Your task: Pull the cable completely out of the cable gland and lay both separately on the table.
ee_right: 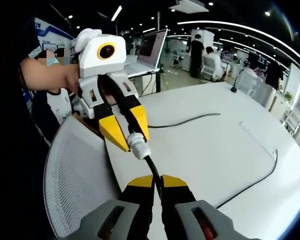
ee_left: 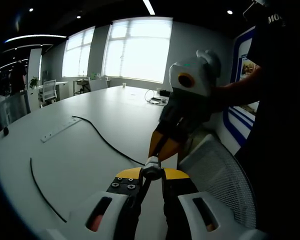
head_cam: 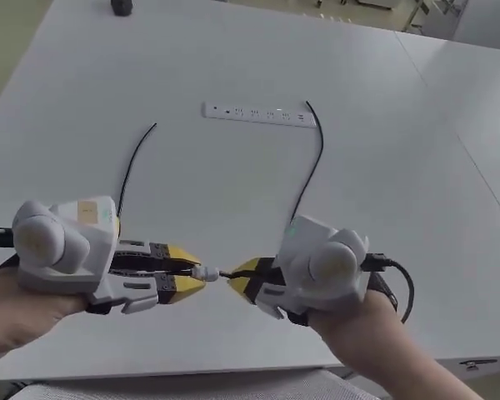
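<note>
A white cable gland (head_cam: 205, 272) sits between the yellow-tipped jaws of my left gripper (head_cam: 196, 277), which is shut on it low over the table's near edge. A short black cable (head_cam: 223, 273) leaves the gland and runs straight into my right gripper (head_cam: 237, 282), shut on the cable and facing the left one tip to tip. In the right gripper view the gland (ee_right: 138, 145) hangs in the left gripper (ee_right: 130, 137), with the cable (ee_right: 151, 167) leading to my own right gripper (ee_right: 156, 179). The left gripper view shows the gland (ee_left: 151, 167) at its left gripper (ee_left: 151, 175).
Two black cable runs lie on the white table (head_cam: 383, 192), one (head_cam: 312, 167) curving back behind the right gripper, another (head_cam: 132, 167) behind the left. A white power strip (head_cam: 258, 114) lies further back. A mesh chair (ee_right: 75, 175) is at the near edge.
</note>
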The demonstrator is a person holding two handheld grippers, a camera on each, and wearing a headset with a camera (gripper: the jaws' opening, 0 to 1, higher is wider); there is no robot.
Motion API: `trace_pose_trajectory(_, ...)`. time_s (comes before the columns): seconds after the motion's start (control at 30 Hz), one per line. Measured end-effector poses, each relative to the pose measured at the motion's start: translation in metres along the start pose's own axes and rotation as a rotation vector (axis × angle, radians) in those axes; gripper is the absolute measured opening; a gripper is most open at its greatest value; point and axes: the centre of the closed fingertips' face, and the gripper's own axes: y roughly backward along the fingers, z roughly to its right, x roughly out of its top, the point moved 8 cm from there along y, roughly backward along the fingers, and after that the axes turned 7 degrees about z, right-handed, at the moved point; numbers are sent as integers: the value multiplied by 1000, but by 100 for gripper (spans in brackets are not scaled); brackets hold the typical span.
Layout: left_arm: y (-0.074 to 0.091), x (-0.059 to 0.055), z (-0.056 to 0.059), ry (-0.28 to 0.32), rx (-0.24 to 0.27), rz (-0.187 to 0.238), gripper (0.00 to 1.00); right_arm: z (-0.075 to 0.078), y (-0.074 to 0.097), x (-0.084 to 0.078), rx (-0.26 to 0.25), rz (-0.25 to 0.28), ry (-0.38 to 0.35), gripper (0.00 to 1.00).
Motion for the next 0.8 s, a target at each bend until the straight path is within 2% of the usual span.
trace_pose_trajectory(0.1, 1, 0, -2, 7, 2, 5, 15, 5, 1, -5, -21, 0, -69, 0)
trace_pose_trajectory(0.57, 3, -4, 1, 10, -5, 2, 15, 17, 3, -32, -92, -39, -261, 0)
trace_pose_trajectory(0.67, 3, -4, 1, 14, -3, 2, 15, 16, 3, -33, -91, -34, -287, 0)
trace_pose_trajectory(0.8, 3, -4, 1, 18, 0, 2, 15, 14, 3, -33, -89, -37, -258, 0)
